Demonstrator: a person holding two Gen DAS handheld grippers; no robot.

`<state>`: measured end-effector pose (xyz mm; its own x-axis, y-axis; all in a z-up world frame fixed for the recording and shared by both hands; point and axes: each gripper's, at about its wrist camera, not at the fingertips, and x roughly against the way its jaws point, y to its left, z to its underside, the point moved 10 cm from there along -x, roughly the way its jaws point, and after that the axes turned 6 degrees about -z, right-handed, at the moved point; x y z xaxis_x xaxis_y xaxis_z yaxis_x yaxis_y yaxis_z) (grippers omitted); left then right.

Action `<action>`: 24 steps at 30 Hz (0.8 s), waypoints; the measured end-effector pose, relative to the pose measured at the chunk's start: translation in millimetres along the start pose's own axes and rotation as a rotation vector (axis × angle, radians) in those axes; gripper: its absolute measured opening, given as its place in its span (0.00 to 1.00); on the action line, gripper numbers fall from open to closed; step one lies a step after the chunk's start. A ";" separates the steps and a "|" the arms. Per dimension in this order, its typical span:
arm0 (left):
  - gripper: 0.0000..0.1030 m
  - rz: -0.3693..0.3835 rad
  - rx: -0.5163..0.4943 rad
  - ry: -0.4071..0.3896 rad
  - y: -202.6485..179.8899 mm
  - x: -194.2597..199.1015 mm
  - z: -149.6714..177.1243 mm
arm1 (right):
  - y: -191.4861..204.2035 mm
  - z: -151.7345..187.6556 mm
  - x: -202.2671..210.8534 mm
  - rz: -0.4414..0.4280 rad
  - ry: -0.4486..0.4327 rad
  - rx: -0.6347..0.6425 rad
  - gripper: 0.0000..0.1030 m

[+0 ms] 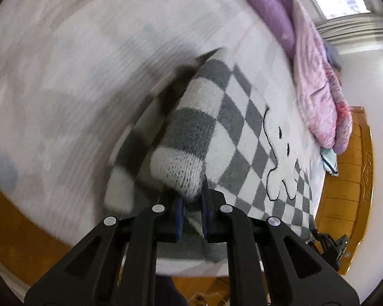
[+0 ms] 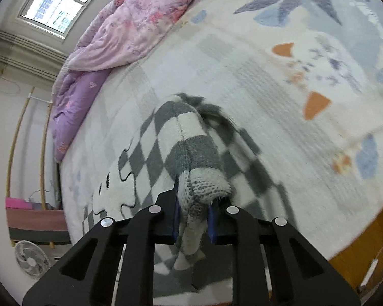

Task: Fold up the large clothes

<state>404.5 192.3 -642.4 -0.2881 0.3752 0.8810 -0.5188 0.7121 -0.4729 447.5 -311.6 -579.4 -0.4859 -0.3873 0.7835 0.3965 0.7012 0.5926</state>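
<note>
A grey-and-white checkered knit sweater with a white cartoon figure lies on the bed. My left gripper is shut on a rolled edge of the sweater and holds it lifted above the bed. My right gripper is shut on another bunched edge of the same sweater, also lifted. The fabric drapes from both grippers down to the sheet. The left side of the left wrist view is blurred by motion.
The bed sheet is pale with blue and orange leaf prints. A pink-purple quilt is heaped along the far side, also in the left wrist view. A wooden bed frame borders the mattress. A fan stands on the floor.
</note>
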 end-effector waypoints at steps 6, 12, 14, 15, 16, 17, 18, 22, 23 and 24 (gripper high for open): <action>0.10 -0.085 -0.035 0.060 29.2 -18.9 38.0 | -42.5 34.6 -10.1 0.115 0.024 -0.017 0.15; 0.11 -0.149 -0.021 0.044 49.0 -42.4 40.2 | -74.9 49.4 -29.7 0.197 0.067 0.023 0.15; 0.11 -0.176 -0.017 0.044 55.4 -53.2 38.3 | -85.3 54.6 -44.7 0.234 0.095 0.044 0.15; 0.11 -0.183 -0.011 0.045 58.1 -56.7 37.8 | -88.2 56.0 -50.6 0.252 0.106 0.061 0.15; 0.11 -0.191 -0.005 0.051 61.0 -61.9 37.7 | -91.0 57.8 -56.4 0.269 0.114 0.076 0.15; 0.12 -0.194 -0.003 0.054 61.3 -64.8 37.9 | -92.8 58.9 -61.3 0.286 0.122 0.088 0.15; 0.16 -0.202 0.002 0.053 62.5 -66.9 37.8 | -93.1 58.5 -63.0 0.295 0.127 0.095 0.16; 0.28 -0.138 0.015 0.039 54.6 -55.7 38.4 | -84.7 55.3 -48.5 0.271 0.134 0.040 0.21; 0.41 -0.118 0.012 0.032 52.3 -49.6 38.9 | -81.1 54.0 -41.1 0.265 0.127 0.028 0.24; 0.52 -0.110 0.007 0.017 54.8 -42.2 38.3 | -76.4 52.8 -31.2 0.273 0.117 0.025 0.26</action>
<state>357.4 192.7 -706.0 -0.2154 0.3050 0.9277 -0.5523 0.7453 -0.3733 391.3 -321.5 -659.0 -0.2706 -0.2479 0.9302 0.4799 0.8029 0.3536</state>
